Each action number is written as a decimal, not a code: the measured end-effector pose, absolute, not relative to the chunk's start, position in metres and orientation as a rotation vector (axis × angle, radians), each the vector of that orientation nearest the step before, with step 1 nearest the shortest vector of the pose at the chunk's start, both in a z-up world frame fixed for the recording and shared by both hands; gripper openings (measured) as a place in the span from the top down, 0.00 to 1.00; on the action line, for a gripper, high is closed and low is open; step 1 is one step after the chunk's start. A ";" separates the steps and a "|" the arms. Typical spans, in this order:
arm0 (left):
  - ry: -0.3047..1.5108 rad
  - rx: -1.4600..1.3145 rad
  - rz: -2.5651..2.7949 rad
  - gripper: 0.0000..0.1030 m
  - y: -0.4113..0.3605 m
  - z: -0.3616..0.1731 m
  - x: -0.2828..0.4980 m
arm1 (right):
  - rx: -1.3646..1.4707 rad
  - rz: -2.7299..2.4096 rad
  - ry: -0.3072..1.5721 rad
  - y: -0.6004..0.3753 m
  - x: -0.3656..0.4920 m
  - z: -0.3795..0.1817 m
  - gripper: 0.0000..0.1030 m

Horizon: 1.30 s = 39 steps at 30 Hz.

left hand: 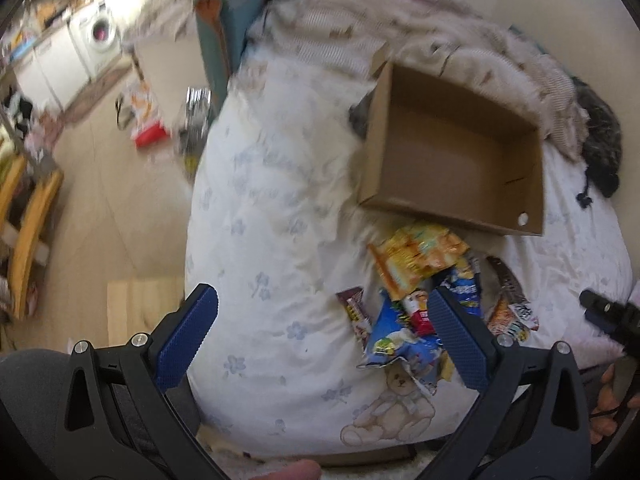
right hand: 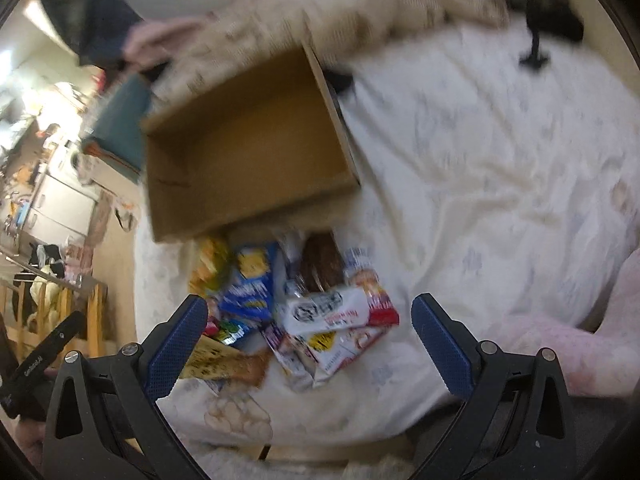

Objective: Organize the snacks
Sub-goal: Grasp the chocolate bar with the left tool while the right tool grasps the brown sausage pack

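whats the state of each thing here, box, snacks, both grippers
cardboard box: open, empty, on the bed
snack pile: loose heap on the bedsheet, outside the box
left gripper: open, holding nothing
right gripper: open, holding nothing

The right wrist view is smeared by motion: the print on the snack packets (right hand: 304,304) at lower centre cannot be read, and the cardboard box (right hand: 244,148) above them has soft edges. At the upper left a blurred hand (right hand: 160,40) and dark sleeve (right hand: 84,12) run off the frame. A pink plush shape (right hand: 580,340) at the lower right is cut by the edge, perhaps a toy.

In the left wrist view, the kitchen (left hand: 68,40) at the upper left is too blurred to make out. The left gripper's finger (left hand: 460,340) covers part of the packets. At the right edge a black device (left hand: 612,316) and fingers (left hand: 608,396) are cropped.
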<state>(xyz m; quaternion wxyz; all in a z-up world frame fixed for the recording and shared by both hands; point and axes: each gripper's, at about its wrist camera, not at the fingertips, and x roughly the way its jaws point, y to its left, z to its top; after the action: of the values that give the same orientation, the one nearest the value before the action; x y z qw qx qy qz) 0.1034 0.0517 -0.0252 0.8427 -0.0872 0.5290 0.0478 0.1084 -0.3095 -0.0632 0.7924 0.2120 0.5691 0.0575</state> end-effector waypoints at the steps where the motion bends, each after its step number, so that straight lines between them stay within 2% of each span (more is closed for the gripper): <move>1: 1.144 -0.199 0.108 0.00 0.054 -0.032 0.107 | 0.489 0.126 1.250 -0.311 0.112 -0.073 0.00; 8: 1.280 -0.258 0.088 0.00 0.053 -0.070 0.122 | 0.432 0.086 1.412 -0.299 0.153 -0.123 0.00; 21: 1.307 -0.212 0.083 0.00 0.047 -0.089 0.138 | 0.117 0.182 1.520 -0.245 0.200 -0.156 0.01; 24: 1.330 -0.264 0.090 0.00 0.054 -0.097 0.142 | 0.035 0.197 1.525 -0.231 0.202 -0.160 0.16; 25: 1.333 -0.279 0.097 0.00 0.056 -0.099 0.143 | 0.011 0.195 1.519 -0.229 0.202 -0.160 0.25; 27: 1.340 -0.305 0.109 0.05 0.059 -0.104 0.146 | -0.002 0.193 1.510 -0.229 0.203 -0.158 0.35; 29: 1.354 -0.327 0.104 0.18 0.058 -0.110 0.150 | 0.026 0.206 1.494 -0.229 0.203 -0.152 0.36; 30: 1.363 -0.333 0.101 0.21 0.056 -0.115 0.152 | 0.033 0.215 1.490 -0.227 0.203 -0.148 0.39; 32: 1.390 -0.343 0.086 0.35 0.048 -0.127 0.157 | 0.047 0.224 1.472 -0.232 0.200 -0.138 0.39; 39: 1.473 -0.381 0.068 0.61 0.032 -0.164 0.163 | 0.164 0.260 1.438 -0.254 0.180 -0.123 0.40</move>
<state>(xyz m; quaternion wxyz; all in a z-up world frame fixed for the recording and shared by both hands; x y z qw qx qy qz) 0.1626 0.0319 -0.1636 0.7237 -0.1725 0.6675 0.0306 0.1797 -0.2545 -0.1229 0.7416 0.0749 0.6560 0.1184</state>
